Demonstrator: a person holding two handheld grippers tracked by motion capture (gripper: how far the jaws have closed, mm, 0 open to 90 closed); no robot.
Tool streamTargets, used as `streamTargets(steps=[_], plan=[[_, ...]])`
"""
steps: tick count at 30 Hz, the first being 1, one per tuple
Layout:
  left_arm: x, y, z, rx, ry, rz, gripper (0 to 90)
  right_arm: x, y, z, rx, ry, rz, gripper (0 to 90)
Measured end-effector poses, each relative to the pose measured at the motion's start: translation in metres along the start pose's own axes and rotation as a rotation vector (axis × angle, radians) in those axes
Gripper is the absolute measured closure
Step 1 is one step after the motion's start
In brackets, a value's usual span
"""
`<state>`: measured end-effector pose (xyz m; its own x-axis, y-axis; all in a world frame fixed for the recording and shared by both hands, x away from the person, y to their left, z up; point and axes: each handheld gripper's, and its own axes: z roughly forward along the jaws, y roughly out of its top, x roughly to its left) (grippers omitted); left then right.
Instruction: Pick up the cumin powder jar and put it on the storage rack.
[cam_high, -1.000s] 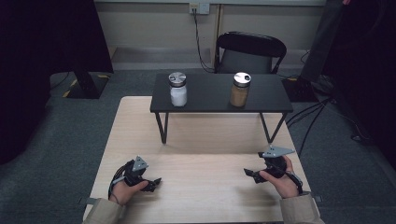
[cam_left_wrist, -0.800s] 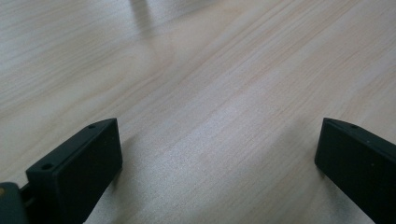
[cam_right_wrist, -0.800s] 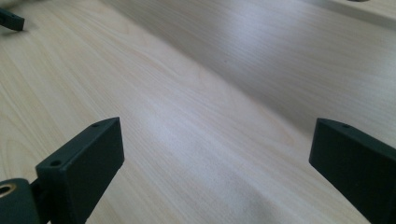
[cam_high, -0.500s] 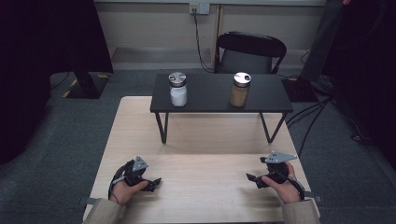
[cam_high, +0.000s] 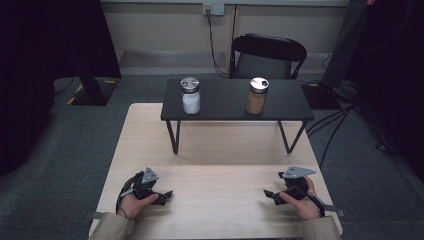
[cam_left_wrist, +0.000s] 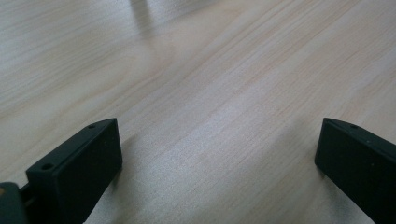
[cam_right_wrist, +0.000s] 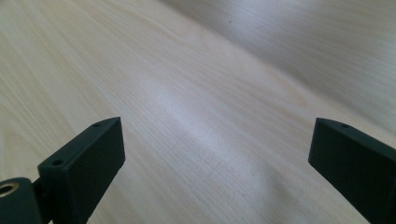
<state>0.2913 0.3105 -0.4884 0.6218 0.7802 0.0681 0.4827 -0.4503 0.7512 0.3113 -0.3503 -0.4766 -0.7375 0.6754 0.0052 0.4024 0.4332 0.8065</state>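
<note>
From the high view, my left gripper (cam_high: 164, 196) and right gripper (cam_high: 270, 195) rest near the desk (cam_high: 220, 150) front edge; two jars, white jar (cam_high: 190, 95) and brown jar (cam_high: 257, 96), sit on the black shelf (cam_high: 280, 107) at the far edge. Left gripper view: jaws wide, empty. Right gripper view: same. Looks like the start; next I'd guess a reach forward.

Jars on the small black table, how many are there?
2. The jar of white powder stands toward its left end, the jar of tan powder right of centre.
</note>
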Motion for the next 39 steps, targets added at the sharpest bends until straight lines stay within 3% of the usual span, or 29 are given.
streamTargets(steps=[26,39], plan=[[0.000,0.000,0.000,0.000,0.002,0.001,0.0,0.002,-0.005,0.013,0.087,-0.017,-0.017,3.4],[-0.001,0.000,0.000,0.000,0.001,-0.002,0.0,0.008,-0.005,0.016,0.093,-0.037,-0.037,0.3]])
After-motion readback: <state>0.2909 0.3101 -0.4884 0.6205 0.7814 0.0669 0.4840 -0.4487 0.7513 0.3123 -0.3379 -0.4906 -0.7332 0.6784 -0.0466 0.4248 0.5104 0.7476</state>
